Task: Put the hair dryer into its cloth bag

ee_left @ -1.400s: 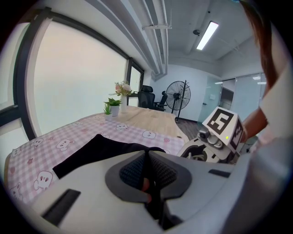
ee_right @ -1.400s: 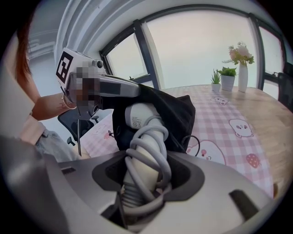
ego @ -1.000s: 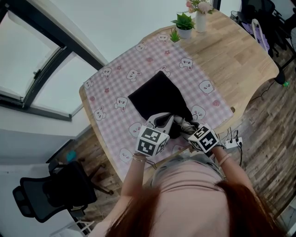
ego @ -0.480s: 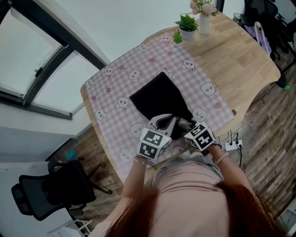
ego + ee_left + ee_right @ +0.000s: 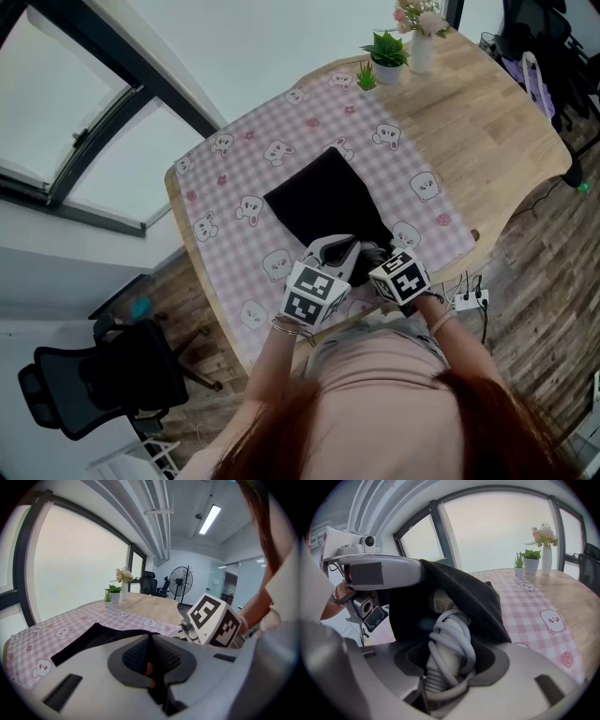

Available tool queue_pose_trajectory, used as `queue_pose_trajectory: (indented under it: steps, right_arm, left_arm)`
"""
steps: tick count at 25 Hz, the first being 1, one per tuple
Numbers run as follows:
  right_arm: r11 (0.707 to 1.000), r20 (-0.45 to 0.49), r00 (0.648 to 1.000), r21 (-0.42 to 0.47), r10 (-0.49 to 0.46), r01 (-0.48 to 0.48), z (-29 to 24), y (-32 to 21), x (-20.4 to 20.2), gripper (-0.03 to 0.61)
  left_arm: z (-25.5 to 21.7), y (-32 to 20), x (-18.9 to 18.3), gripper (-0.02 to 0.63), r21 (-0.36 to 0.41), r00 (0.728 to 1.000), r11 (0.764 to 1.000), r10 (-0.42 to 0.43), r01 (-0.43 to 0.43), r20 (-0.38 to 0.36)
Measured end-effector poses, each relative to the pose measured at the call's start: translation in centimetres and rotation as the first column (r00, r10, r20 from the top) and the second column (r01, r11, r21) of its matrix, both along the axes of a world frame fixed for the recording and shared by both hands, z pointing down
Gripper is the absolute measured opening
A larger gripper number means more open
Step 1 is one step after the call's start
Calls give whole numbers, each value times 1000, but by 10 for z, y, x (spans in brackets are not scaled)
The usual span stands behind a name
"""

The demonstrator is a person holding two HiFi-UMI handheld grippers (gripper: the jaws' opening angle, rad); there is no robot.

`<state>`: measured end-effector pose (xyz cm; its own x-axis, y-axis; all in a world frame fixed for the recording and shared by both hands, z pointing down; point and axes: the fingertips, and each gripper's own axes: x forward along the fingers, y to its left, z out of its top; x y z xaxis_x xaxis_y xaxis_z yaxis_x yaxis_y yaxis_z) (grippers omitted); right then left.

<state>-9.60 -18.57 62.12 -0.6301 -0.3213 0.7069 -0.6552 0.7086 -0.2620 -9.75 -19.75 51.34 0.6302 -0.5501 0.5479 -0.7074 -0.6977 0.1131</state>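
Note:
A black cloth bag (image 5: 326,199) lies on the pink checked tablecloth (image 5: 234,173). Its near end is lifted. My left gripper (image 5: 335,253) is shut on the bag's rim and holds the mouth up; in the left gripper view the jaws (image 5: 150,660) are pressed together on the black cloth (image 5: 89,639). My right gripper (image 5: 379,261) is shut on the hair dryer (image 5: 449,644), gripping its pale handle with the white cord wrapped around it. The dryer's front end is under the raised bag (image 5: 461,595) and hidden. The left gripper (image 5: 379,571) shows at the upper left of the right gripper view.
A potted plant (image 5: 386,52), a smaller plant (image 5: 366,75) and a vase of flowers (image 5: 419,36) stand at the table's far end. The near table edge runs just below both grippers. On the floor are a power strip (image 5: 469,300) and an office chair (image 5: 103,384).
My right gripper has shifted a little to the left with the hair dryer, closer to the left gripper and the bag's mouth. The left gripper has kept still.

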Motion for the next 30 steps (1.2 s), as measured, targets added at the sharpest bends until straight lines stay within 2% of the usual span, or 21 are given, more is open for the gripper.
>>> queue_pose_trajectory:
  steps: [13, 24, 30]
  right_arm:
    - [1000, 24, 1000, 0, 19, -19, 1, -16, -11, 218]
    - [1000, 35, 999, 12, 19, -20, 0, -26, -24, 218]
    - [999, 37, 999, 23, 22, -23, 1, -34, -31, 218]
  left_arm:
    - [-2, 2, -2, 25, 4, 1000, 1000, -1, 1, 12]
    - [-2, 3, -7, 25, -20, 1000, 1000, -1, 0, -28]
    - [2, 3, -11, 26, -26, 1000, 1000, 8, -9, -24]
